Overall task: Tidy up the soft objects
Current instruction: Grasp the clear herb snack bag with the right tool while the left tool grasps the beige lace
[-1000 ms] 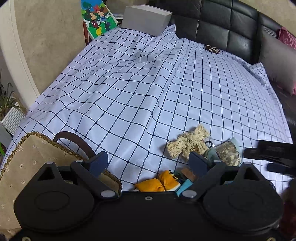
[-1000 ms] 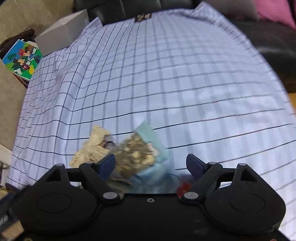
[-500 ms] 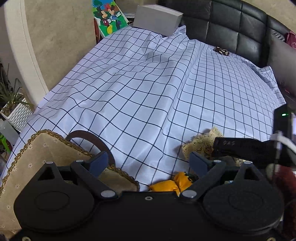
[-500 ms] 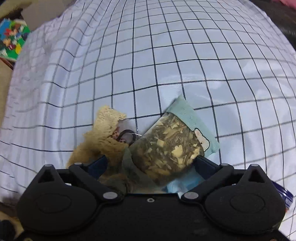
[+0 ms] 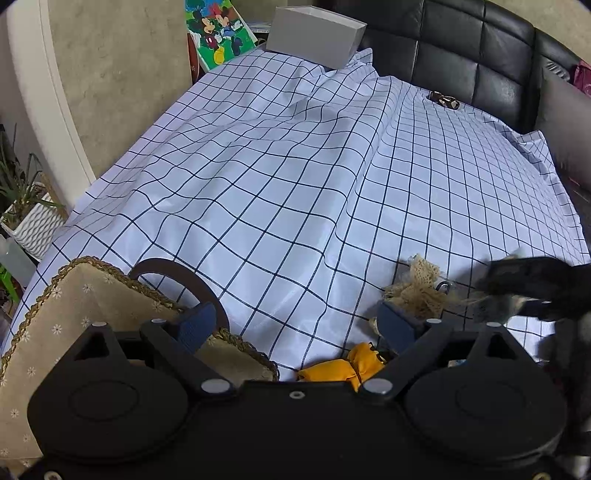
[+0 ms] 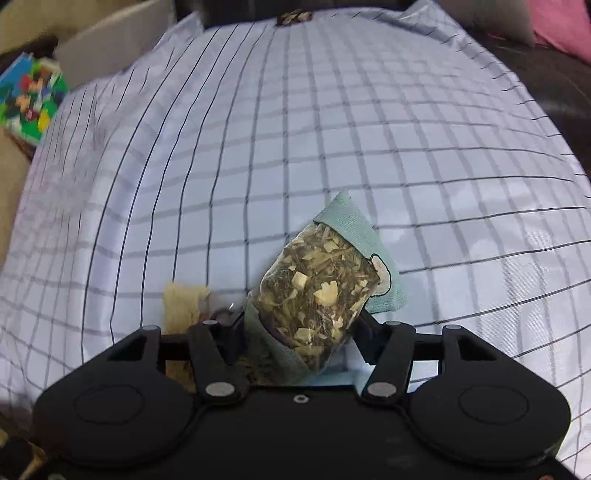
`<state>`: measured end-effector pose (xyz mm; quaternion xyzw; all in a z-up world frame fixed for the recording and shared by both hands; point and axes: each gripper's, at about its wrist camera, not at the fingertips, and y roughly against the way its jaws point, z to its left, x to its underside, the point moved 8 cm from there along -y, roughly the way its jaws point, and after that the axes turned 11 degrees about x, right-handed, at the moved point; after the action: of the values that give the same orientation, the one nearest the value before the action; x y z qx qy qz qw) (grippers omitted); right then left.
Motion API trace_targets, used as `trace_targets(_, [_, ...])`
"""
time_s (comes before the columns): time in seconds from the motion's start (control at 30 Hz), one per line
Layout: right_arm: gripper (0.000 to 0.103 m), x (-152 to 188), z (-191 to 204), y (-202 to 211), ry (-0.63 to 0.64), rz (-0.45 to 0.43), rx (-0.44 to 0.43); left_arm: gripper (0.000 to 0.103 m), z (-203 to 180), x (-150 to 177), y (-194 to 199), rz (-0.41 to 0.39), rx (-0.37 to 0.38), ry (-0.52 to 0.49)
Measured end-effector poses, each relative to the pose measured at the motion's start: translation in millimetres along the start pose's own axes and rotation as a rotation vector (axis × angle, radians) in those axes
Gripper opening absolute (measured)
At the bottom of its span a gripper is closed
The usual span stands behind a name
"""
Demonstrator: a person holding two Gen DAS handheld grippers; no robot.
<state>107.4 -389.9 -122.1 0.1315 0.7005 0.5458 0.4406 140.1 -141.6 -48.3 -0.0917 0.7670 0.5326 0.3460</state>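
My right gripper [image 6: 301,325] is shut on a teal cloth sachet with a clear window of dried herbs [image 6: 317,284] and holds it above the checked sheet [image 6: 332,129]. A beige lace bow [image 6: 183,302] lies just left of it. In the left wrist view the lace bow [image 5: 417,288] lies on the sheet, with a yellow cloth pouch [image 5: 343,367] near my left gripper [image 5: 295,325], which is open and empty. The right gripper [image 5: 532,288] shows blurred at the right. A fabric-lined basket [image 5: 62,310] with a dark handle sits under my left finger.
A grey box [image 5: 314,37] and a cartoon picture [image 5: 218,33] stand at the far end of the bed. A small dark patterned item [image 5: 445,99] lies by the black leather headboard [image 5: 461,48]. A potted plant [image 5: 26,206] stands left of the bed.
My right gripper has closed on the herb sachet and lifted it off the sheet. The left gripper has shifted slightly and stays open.
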Motion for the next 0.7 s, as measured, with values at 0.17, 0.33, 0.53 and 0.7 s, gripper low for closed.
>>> trace_targets(0.17, [0.057, -15, -29, 14, -0.042, -0.034, 0.014, 0.091, -9, 1, -10, 0.019, 0.009, -0.013])
trace_targets(0.33, [0.057, -9, -57, 16, -0.050, -0.041, 0.044, 0.091, -34, 1, -29, 0.036, 0.014, -0.088])
trace_targets(0.53, [0.057, -6, -79, 12, -0.041, -0.040, 0.057, 0.091, -62, 6, -65, 0.082, 0.025, -0.155])
trace_targets(0.7, [0.058, -5, -96, 13, -0.029, -0.050, 0.063, 0.092, -89, 1, -94, 0.096, 0.028, -0.241])
